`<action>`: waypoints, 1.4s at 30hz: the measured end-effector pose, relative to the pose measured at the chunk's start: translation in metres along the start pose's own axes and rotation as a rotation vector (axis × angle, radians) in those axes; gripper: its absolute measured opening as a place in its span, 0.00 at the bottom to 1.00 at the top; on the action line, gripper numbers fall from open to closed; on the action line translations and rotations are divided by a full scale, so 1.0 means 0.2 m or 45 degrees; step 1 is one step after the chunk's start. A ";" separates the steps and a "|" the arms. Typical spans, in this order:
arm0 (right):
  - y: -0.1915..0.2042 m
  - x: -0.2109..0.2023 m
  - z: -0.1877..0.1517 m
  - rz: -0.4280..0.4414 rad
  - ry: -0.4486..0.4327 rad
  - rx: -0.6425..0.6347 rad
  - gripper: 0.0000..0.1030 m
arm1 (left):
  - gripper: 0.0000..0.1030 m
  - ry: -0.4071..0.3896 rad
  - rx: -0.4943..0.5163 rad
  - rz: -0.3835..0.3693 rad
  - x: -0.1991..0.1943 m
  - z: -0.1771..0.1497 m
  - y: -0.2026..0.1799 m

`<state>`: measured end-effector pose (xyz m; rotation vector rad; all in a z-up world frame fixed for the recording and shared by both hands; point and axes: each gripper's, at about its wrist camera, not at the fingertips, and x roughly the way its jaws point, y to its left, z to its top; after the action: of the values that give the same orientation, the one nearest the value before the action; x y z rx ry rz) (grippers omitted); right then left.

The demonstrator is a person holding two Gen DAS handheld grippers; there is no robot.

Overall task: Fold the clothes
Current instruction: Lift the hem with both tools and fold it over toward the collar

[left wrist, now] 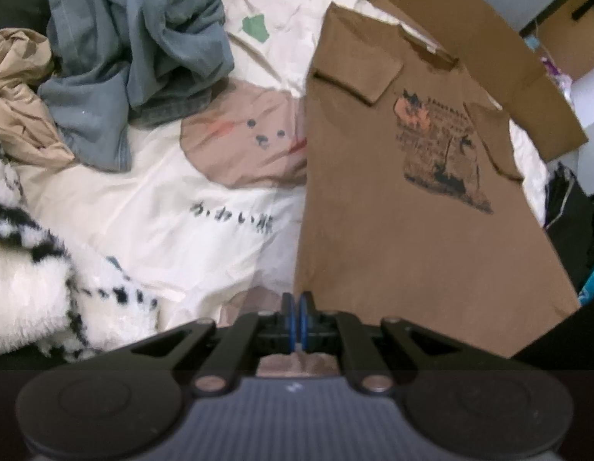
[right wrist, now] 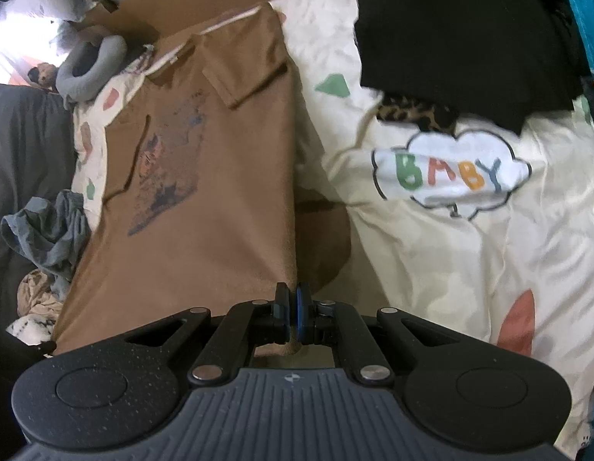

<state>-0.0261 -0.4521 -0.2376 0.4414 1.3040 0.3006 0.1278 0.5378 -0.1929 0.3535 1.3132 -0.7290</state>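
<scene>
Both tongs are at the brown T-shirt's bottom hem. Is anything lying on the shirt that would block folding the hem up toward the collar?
Nothing visible does. The brown T-shirt lies flat with sleeves folded in; the blue-grey garment sits beside it, apart.

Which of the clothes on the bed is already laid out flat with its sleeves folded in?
The brown printed T-shirt. The blue-grey garment and the beige one lie crumpled in a heap.

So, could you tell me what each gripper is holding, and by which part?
Both hold the brown T-shirt by its bottom hem: the left gripper is shut on the hem's left corner, the right gripper on its right corner.
</scene>
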 end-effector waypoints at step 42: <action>0.35 0.33 1.03 0.014 -0.192 -0.047 0.01 | 0.02 -0.251 0.059 -0.103 0.21 1.19 -0.26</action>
<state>0.1925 -0.3910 -0.2198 0.4319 1.1473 0.2947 0.2742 0.3400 -0.1663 0.2596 1.1304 -0.8424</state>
